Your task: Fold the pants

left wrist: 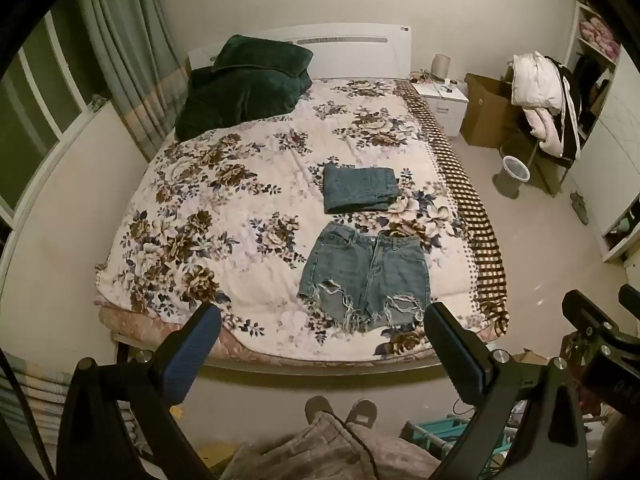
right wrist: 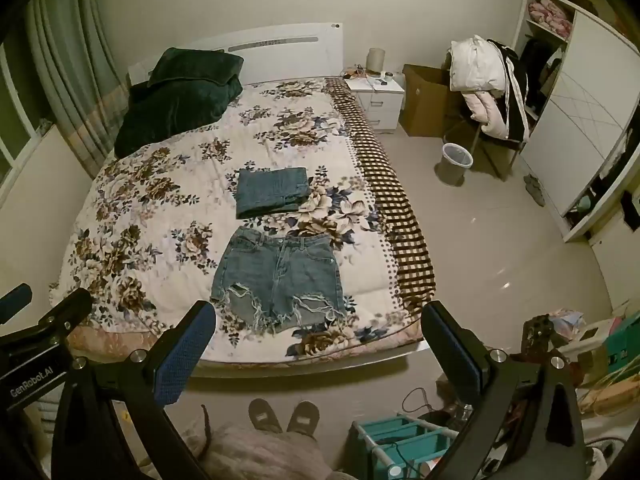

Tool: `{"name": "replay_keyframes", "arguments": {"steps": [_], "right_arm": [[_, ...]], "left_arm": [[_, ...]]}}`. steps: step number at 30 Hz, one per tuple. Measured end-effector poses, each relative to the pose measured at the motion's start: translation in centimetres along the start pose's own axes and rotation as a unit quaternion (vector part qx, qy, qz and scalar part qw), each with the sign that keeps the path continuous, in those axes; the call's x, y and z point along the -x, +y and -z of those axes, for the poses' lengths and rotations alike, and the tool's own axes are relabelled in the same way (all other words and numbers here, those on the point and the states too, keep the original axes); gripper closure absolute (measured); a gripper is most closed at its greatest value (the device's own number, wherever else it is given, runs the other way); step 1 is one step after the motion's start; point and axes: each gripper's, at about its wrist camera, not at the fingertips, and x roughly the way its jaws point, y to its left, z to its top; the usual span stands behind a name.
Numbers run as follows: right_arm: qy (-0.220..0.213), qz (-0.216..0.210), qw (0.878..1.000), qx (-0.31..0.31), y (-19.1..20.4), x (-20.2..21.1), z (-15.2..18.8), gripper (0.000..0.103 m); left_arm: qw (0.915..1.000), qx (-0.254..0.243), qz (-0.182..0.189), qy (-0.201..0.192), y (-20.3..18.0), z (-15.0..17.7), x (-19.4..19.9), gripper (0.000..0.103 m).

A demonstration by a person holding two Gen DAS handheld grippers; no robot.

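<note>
At the far left, green curtains (left wrist: pixel 120 52) hang beside a window, and a dark green blanket (left wrist: pixel 244 88) is heaped at the head of the bed, against the white headboard (left wrist: pixel 352 46). The floral quilt (left wrist: pixel 192 208) covers the bed; its left half lies bare of clothing. Toward the right half, a folded denim piece (left wrist: pixel 360 190) sits flat, and just nearer the foot lie the denim shorts (left wrist: pixel 366 276), spread open, waistband toward the headboard and frayed hems just short of the quilt's foot edge. The two denim items are near each other but apart. A checked border (left wrist: pixel 476 216) runs down the quilt's right edge. Beyond it comes a white nightstand (left wrist: pixel 442 100), a cardboard box (left wrist: pixel 486 110), a chair piled with clothes (left wrist: pixel 540 92), a wastebasket (left wrist: pixel 514 172) on the floor and a white wardrobe (right wrist: pixel 580 128). Pale floor stretches open between bed and wardrobe. The left gripper (left wrist: pixel 320 356) hangs over the foot of the bed with its jaws spread wide and nothing between them, clear of the shorts; the right gripper (right wrist: pixel 318 352) hangs likewise, jaws wide apart and unloaded. Two slippers (right wrist: pixel 284 416) stand on the floor below the foot rail, and a teal rack (right wrist: pixel 400 436) stands to their right. In the right wrist view, the body of the other gripper at the left edge reads "GenRobot.AI" (right wrist: pixel 36 380).
</note>
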Motion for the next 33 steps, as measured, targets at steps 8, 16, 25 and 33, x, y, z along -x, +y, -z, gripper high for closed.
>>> {"name": "replay_keyframes", "arguments": {"steps": [8, 16, 25, 33], "right_arm": [[0.003, -0.004, 1.0, 0.0, 0.33, -0.13, 0.04, 0.0], [0.005, -0.003, 1.0, 0.001, 0.59, 0.11, -0.04, 0.0], [0.005, -0.003, 1.0, 0.002, 0.51, 0.34, -0.22, 0.0], [0.005, -0.005, 1.0, 0.004, 0.6, 0.54, -0.32, 0.0]], "left_arm": [[1.0, 0.007, 0.0, -0.004, 0.47, -0.16, 0.2, 0.0], [1.0, 0.005, -0.001, -0.004, 0.54, -0.14, 0.09, 0.0], [1.0, 0.007, -0.001, -0.005, 0.33, -0.21, 0.12, 0.0], [1.0, 0.008, -0.001, -0.004, 0.47, -0.07, 0.22, 0.0]]}}
